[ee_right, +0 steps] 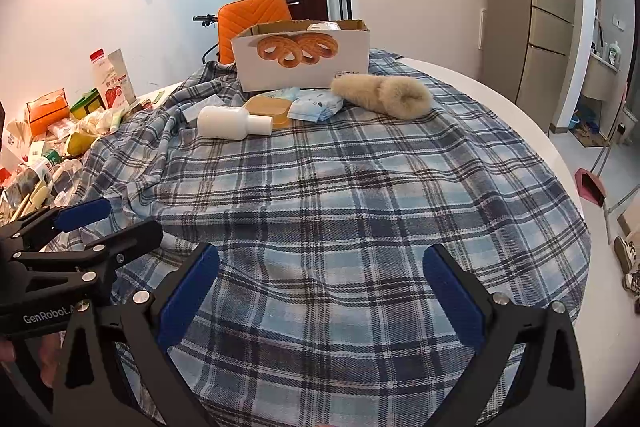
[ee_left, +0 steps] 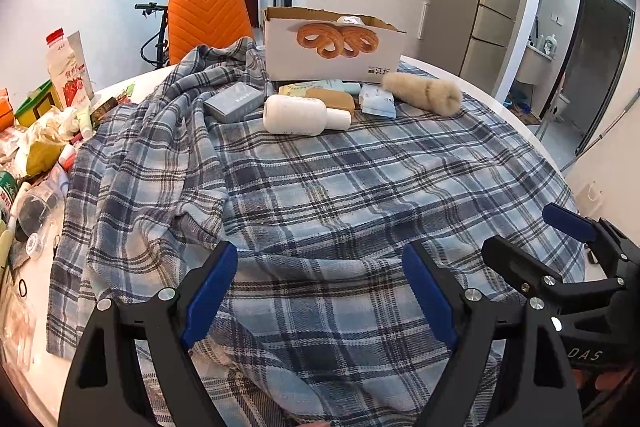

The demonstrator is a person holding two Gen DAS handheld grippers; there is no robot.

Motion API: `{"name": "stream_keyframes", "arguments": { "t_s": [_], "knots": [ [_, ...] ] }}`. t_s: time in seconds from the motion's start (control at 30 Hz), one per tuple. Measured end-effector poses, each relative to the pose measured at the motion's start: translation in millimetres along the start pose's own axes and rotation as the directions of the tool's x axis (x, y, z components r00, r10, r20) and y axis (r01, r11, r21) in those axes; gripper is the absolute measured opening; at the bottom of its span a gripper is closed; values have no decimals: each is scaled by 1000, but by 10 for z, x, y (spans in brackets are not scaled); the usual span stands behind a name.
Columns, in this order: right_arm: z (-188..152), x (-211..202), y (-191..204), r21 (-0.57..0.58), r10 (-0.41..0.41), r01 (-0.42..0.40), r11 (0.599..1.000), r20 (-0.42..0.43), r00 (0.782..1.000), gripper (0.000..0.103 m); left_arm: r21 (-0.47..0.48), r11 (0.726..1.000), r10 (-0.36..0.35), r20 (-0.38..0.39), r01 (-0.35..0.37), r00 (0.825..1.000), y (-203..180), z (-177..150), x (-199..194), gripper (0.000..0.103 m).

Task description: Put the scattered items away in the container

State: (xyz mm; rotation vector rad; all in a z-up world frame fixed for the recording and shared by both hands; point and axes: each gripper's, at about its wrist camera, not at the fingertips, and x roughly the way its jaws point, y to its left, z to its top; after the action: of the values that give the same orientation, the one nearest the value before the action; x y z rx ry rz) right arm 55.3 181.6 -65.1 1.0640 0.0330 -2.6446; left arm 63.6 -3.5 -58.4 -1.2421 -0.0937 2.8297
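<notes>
An open white cardboard box [ee_left: 332, 55] with a pretzel print stands at the far side of the plaid cloth [ee_left: 320, 195]; it also shows in the right wrist view [ee_right: 300, 61]. In front of it lie a white bottle [ee_left: 304, 115] [ee_right: 234, 123], a grey box [ee_left: 234, 101], a tan flat case [ee_left: 332, 99] [ee_right: 268, 109], a light blue packet [ee_left: 378, 103] [ee_right: 316, 107] and a fluffy beige slipper [ee_left: 424, 93] [ee_right: 384, 95]. My left gripper [ee_left: 320, 287] is open and empty over the near cloth. My right gripper [ee_right: 320, 287] is open and empty beside it.
A heap of food packages and bottles [ee_left: 44, 115] crowds the table's left side [ee_right: 52, 131]. An orange chair [ee_left: 208, 19] stands behind the table. The white table edge [ee_right: 520, 115] curves along the right. Each gripper shows in the other's view [ee_left: 568, 255] [ee_right: 76, 239].
</notes>
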Motion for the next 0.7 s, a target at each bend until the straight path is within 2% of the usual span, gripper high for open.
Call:
{"name": "stream_keyframes", "arguments": {
  "t_s": [0.2, 0.7],
  "knots": [
    [10, -6, -13, -11, -40, 40, 999, 11, 999, 102, -7, 1000, -5, 4, 5, 1000, 6, -4, -20, 86],
    [16, -18, -3, -27, -60, 60, 998, 19, 998, 102, -23, 1000, -21, 8, 21, 1000, 25, 1, -48, 86]
  ]
}}
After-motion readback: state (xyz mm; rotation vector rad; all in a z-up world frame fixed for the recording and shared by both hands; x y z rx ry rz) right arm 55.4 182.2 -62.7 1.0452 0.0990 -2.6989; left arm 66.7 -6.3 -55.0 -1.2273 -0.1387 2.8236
